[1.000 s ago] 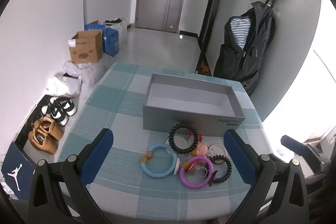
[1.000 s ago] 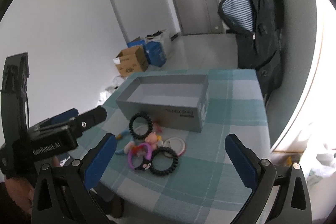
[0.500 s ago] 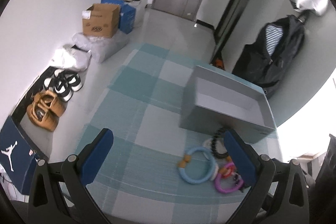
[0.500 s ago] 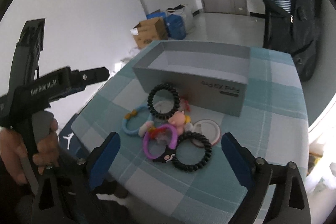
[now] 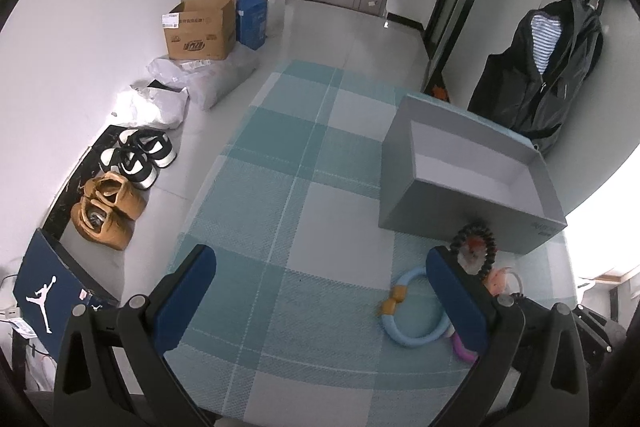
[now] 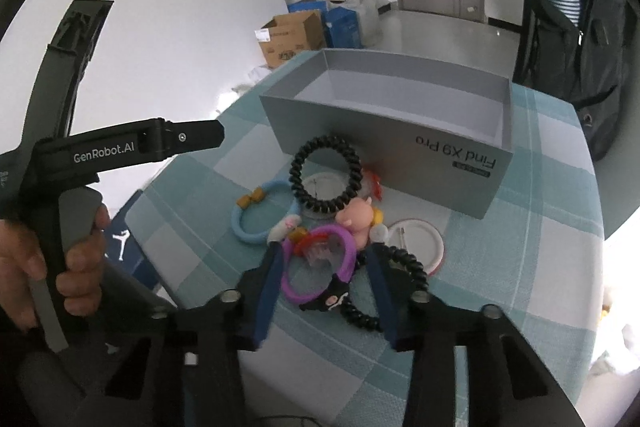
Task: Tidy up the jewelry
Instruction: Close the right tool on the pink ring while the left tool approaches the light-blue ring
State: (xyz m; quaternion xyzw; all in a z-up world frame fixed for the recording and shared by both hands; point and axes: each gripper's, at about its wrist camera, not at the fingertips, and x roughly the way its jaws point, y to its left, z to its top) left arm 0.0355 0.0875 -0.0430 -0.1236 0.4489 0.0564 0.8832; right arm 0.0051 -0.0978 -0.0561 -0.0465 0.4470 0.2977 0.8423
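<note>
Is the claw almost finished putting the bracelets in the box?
Not yet, it has only begun. Done: nothing, since the grey box looks bare inside. In hand: the right claw is closing around the purple bracelet. Left: the blue ring, both black coil bands, the pink toy and the white ring lie on the cloth. The left claw is open over bare cloth.

left wrist: high, downward | right wrist: close | shared: box [image 5: 472, 187] [image 6: 384, 123]
</note>
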